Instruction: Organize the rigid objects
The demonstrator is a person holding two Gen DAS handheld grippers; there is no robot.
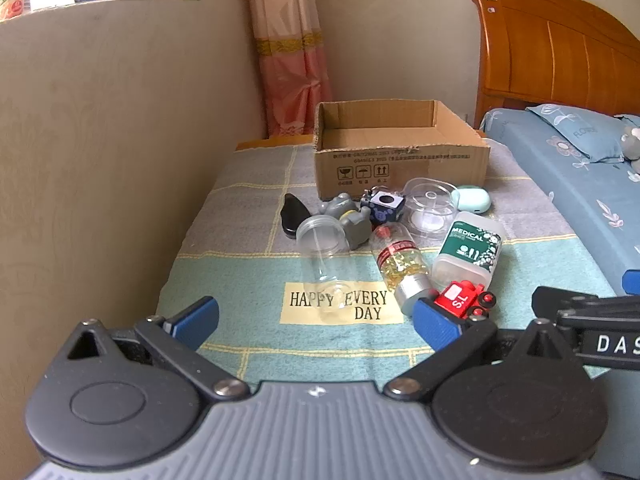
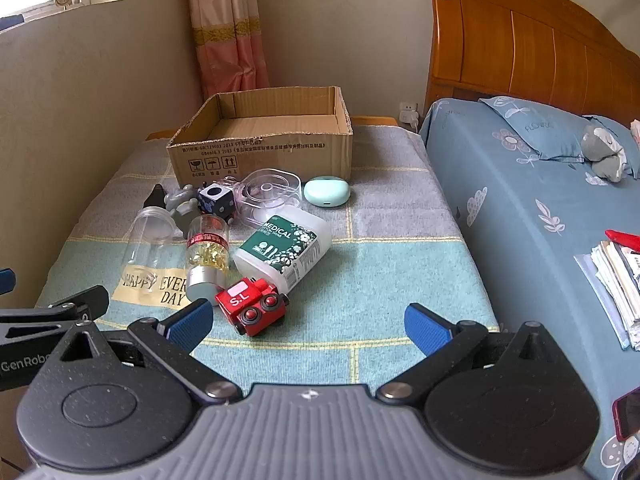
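L gripper (image 1: pixel 316 320) jaws wide, nothing btwn, above the "HAPPY EVERY DAY" cloth (image 1: pixel 256 276). R gripper (image 2: pixel 308 324) also wide, empty. Red toy train (image 2: pixel 253 306) just ahead of R. Behind train: capsule bottle (image 2: pixel 207 258), MEDICAL tub (image 2: pixel 285 249), clear jar (image 2: pixel 145 240). Cardboard box (image 2: pixel 264 150) farthest back, empty.

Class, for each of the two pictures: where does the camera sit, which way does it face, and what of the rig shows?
Left wrist: on the left gripper, facing down over the table toward the cardboard box; open jaws show.
Right wrist: on the right gripper, same heading, further right; open jaws show.
Shared: box, red toy train, bed.
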